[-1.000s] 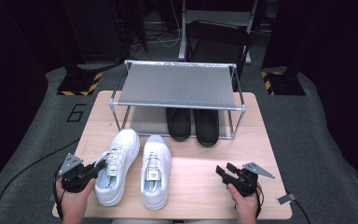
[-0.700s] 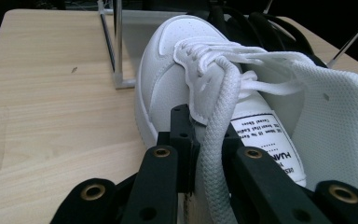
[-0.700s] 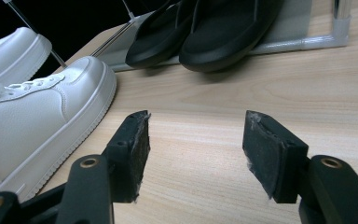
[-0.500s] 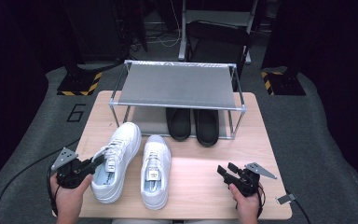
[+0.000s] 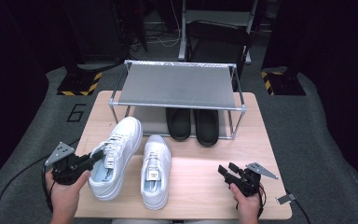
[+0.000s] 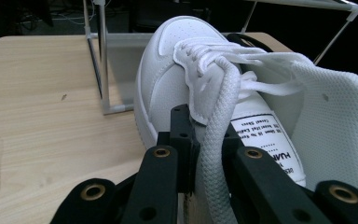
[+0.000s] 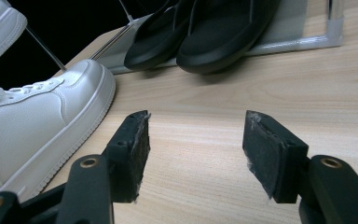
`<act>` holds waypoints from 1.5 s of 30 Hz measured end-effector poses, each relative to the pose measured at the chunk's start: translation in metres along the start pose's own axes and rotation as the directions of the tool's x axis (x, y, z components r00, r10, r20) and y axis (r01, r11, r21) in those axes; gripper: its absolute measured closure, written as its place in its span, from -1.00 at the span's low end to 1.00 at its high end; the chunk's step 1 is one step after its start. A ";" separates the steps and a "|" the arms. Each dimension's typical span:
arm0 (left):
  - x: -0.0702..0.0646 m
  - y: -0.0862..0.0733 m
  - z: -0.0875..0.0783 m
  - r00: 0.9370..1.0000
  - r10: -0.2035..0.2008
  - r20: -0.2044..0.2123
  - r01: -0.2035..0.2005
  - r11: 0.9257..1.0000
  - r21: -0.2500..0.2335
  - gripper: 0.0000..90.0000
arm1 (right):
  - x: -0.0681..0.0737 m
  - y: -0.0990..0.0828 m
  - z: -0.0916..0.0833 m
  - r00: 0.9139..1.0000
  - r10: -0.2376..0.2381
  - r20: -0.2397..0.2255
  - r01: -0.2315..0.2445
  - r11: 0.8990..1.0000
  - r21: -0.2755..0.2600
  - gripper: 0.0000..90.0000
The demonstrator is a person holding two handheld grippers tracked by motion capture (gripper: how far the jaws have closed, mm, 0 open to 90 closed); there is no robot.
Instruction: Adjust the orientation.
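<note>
My left gripper (image 5: 94,158) is shut on the side wall of the left white sneaker (image 5: 115,156), beside the laces. That shoe hangs lifted and tilted over the wooden table (image 5: 200,186). In the left gripper view the jaws of my left gripper (image 6: 205,135) clamp the padded edge of the sneaker (image 6: 172,70), whose toe points toward the rack. The second white sneaker (image 5: 154,171) lies flat on the table just to its right. My right gripper (image 5: 227,171) rests low near the front right edge, open and holding nothing. In its own view the open right gripper (image 7: 196,149) faces the flat sneaker (image 7: 42,121).
A metal shoe rack (image 5: 179,86) stands at the back of the table. A pair of black slippers (image 5: 194,123) sits on its lower level, also in the right gripper view as the slippers (image 7: 205,32). A rack leg (image 6: 101,56) stands just left of the held sneaker's toe.
My left hand has risen, taking the left sneaker up off the table with it. The right hand and the other sneaker have stayed put.
</note>
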State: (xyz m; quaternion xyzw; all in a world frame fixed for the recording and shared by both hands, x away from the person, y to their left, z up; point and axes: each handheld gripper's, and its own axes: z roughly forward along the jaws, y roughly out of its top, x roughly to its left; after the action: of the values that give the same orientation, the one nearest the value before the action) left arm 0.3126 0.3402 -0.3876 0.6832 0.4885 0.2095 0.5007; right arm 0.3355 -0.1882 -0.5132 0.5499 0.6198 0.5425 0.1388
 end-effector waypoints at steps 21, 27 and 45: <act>-0.016 0.028 0.002 0.997 0.045 0.063 -0.045 0.999 -0.001 0.84 | -0.003 -0.002 0.002 1.000 0.002 0.009 -0.002 1.000 -0.002 -0.09; -0.022 0.032 0.006 0.995 0.050 0.090 -0.051 0.999 0.002 0.84 | -0.004 -0.002 0.001 1.000 0.014 0.012 -0.014 1.000 0.001 -0.09; -0.036 0.052 0.007 0.988 0.085 0.132 -0.086 0.996 0.003 0.84 | -0.005 -0.003 0.002 1.000 0.017 0.011 -0.017 1.000 0.002 -0.09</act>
State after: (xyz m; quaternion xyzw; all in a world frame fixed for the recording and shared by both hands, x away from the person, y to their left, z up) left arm 0.3262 0.3040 -0.3369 0.7180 0.4256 0.1832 0.5194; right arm 0.3369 -0.1907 -0.5180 0.5583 0.6148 0.5399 0.1368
